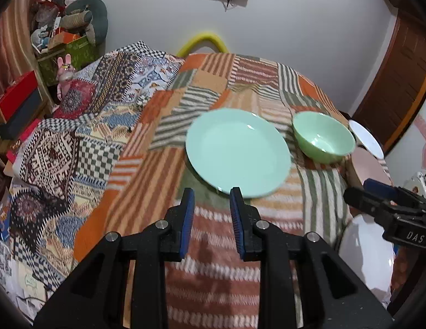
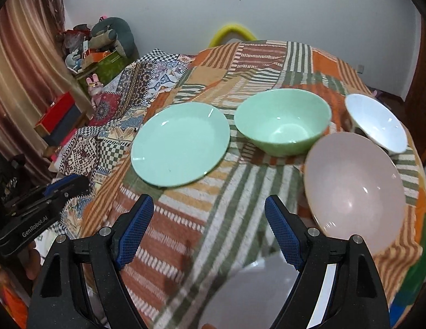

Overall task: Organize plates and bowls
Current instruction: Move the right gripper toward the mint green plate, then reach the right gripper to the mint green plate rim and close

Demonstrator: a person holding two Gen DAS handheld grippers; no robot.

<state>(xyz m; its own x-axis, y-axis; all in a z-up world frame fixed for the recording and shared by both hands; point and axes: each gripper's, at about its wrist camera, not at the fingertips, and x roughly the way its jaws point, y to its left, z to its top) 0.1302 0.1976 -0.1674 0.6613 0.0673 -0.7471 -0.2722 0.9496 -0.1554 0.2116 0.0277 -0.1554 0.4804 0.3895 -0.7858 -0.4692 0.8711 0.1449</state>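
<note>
nothing is stacked yet, so this looks like the approach step. on the blanket-covered surface (image 2: 240, 192) the mint plate (image 2: 180, 144) lies flat, the green bowl (image 2: 283, 122) stands just beside it, then the pink bowl (image 2: 355, 189) and the white bowl (image 2: 377, 122) further right. the left hand-held gripper (image 1: 211, 192) is empty, its jaws narrow but apart, near the plate's front rim. the right hand-held gripper (image 2: 209, 201) is released wide and empty. next move probably needs a rim grasp.
</note>
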